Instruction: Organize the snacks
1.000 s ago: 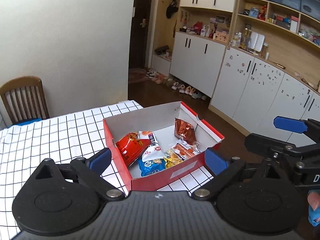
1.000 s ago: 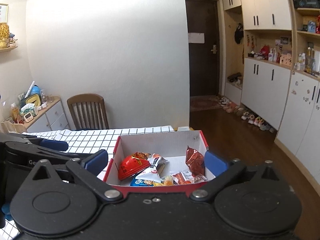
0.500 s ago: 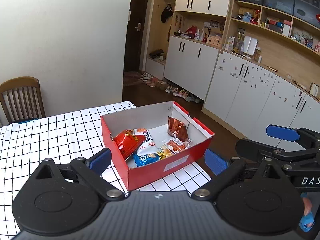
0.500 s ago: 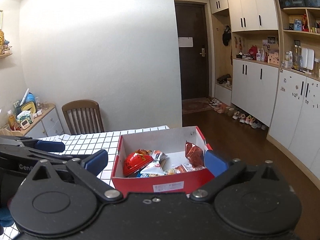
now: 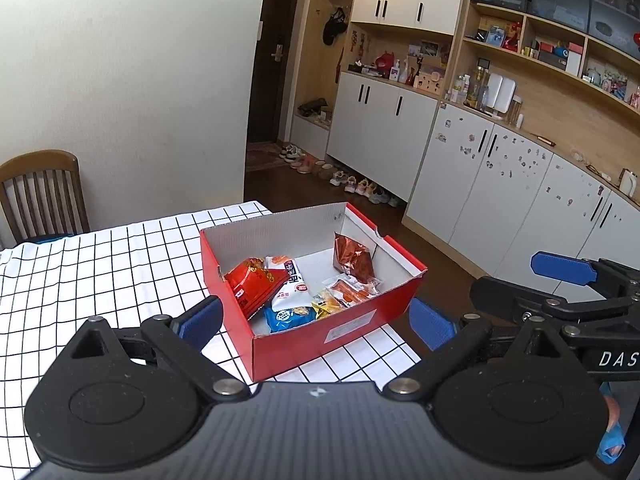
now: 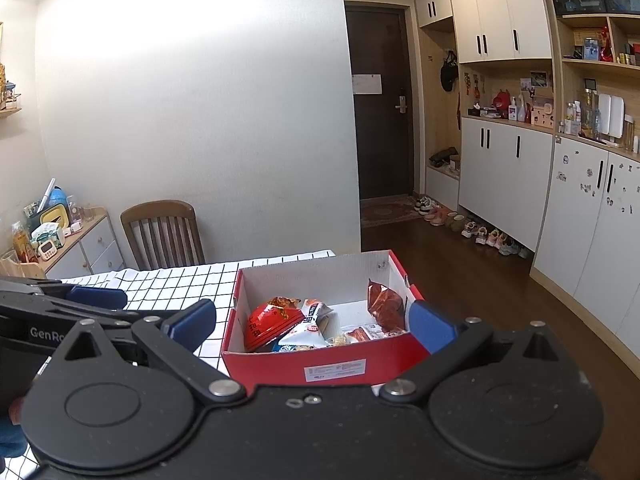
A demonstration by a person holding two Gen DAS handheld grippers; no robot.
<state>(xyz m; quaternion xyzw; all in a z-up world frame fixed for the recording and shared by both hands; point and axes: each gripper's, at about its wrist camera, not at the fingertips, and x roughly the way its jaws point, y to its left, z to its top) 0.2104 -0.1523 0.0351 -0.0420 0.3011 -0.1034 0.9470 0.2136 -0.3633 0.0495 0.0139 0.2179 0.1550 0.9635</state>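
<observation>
White cloth with black squares covers the counter [image 5: 100,264]. At the far left, a wooden chair [image 5: 42,194] stands by the wall. The left tongs [image 5: 316,320] are wide apart and hold nothing. Between their blue pads you can see a red box [image 5: 352,328] with its top off. It sits at the right end of the counter, near the edge. Snacks lie inside it: a red bag [image 5: 256,282] on the left, a white and blue bag [image 5: 290,294] next to it, small packs [image 5: 350,288] in the middle, and a dark red bag [image 5: 354,258] leaning on the right wall. Further right, the right tongs [image 6: 312,322] are wide apart too, with nothing in them. White cupboards [image 5: 500,184] and shoes [image 5: 340,174] on the floor are behind.
</observation>
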